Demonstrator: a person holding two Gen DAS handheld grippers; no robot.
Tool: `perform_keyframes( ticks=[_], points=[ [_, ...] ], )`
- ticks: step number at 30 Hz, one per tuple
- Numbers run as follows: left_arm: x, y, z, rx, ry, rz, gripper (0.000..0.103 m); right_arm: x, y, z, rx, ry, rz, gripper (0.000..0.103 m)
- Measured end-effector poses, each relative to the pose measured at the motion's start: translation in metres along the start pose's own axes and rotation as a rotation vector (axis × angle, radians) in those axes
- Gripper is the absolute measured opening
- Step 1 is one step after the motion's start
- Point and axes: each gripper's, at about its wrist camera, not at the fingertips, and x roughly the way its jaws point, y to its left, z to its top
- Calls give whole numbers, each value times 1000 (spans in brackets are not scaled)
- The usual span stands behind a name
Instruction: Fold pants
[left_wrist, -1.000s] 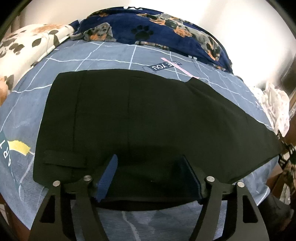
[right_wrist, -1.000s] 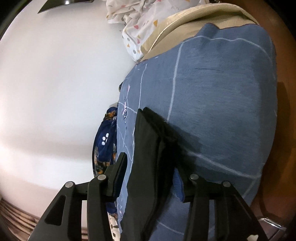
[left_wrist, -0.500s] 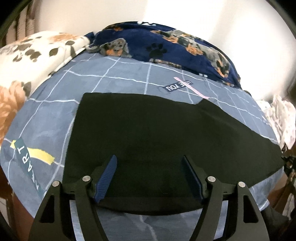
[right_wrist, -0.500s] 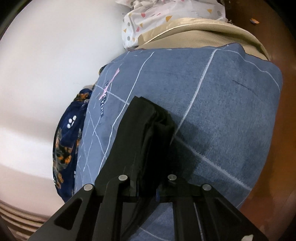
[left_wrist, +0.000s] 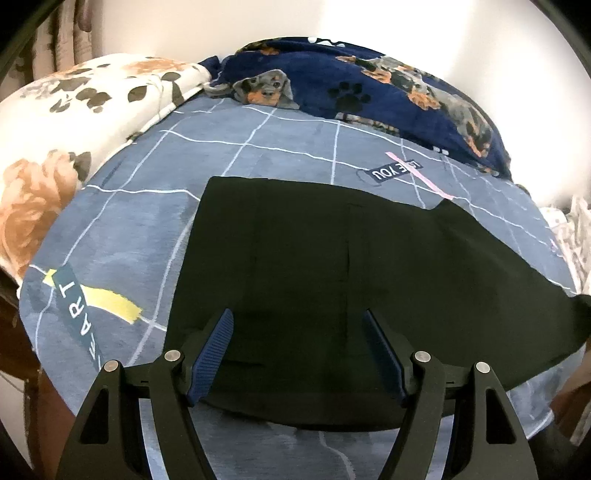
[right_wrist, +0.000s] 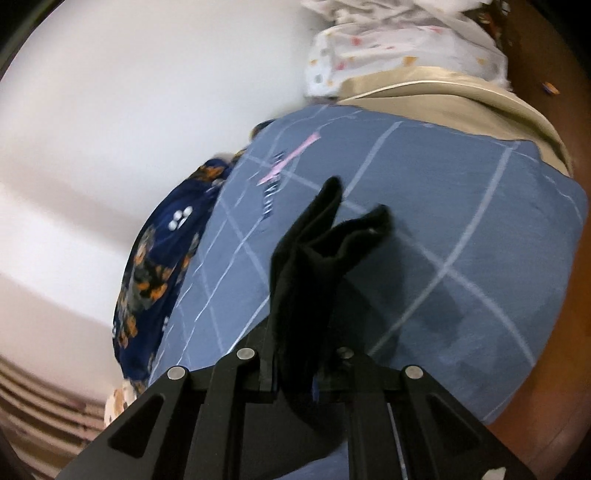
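Black pants (left_wrist: 332, 266) lie spread flat on a blue grid-pattern bed cover (left_wrist: 147, 206), waist end near the camera, the leg running off to the right. My left gripper (left_wrist: 299, 350) hovers open above the waist end, nothing between its blue-padded fingers (left_wrist: 212, 347). In the right wrist view, my right gripper (right_wrist: 295, 373) is shut on the leg-end fabric of the pants (right_wrist: 314, 258), which rises off the cover (right_wrist: 461, 236) in bunched folds.
A navy dog-print blanket (left_wrist: 369, 85) lies along the wall at the back. A white floral pillow (left_wrist: 74, 110) sits at left. White patterned bedding (right_wrist: 399, 44) and a beige mattress edge (right_wrist: 480, 99) mark the bed's end. Brown floor (right_wrist: 554, 369) lies beside it.
My right gripper closed on the leg end of the pants, then lifted and rolled with the fabric in it. The left gripper drew back slightly and tilted, staying open.
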Motion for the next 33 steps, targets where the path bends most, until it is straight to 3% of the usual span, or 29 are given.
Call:
perform_keyframes(
  ticks=[10, 15, 25, 33],
  points=[
    [1, -4, 2, 40, 8, 82, 76, 26, 52, -39, -77, 90, 81, 12],
    [0, -4, 3, 58, 11, 144, 85, 43, 74, -65, -114, 150, 102, 12],
    [6, 8, 5, 2, 63, 181, 89, 64, 98, -107, -180, 241, 113, 13],
    [4, 8, 5, -7, 59, 179, 89, 75, 109, -128, -230, 280, 124, 13]
  ],
)
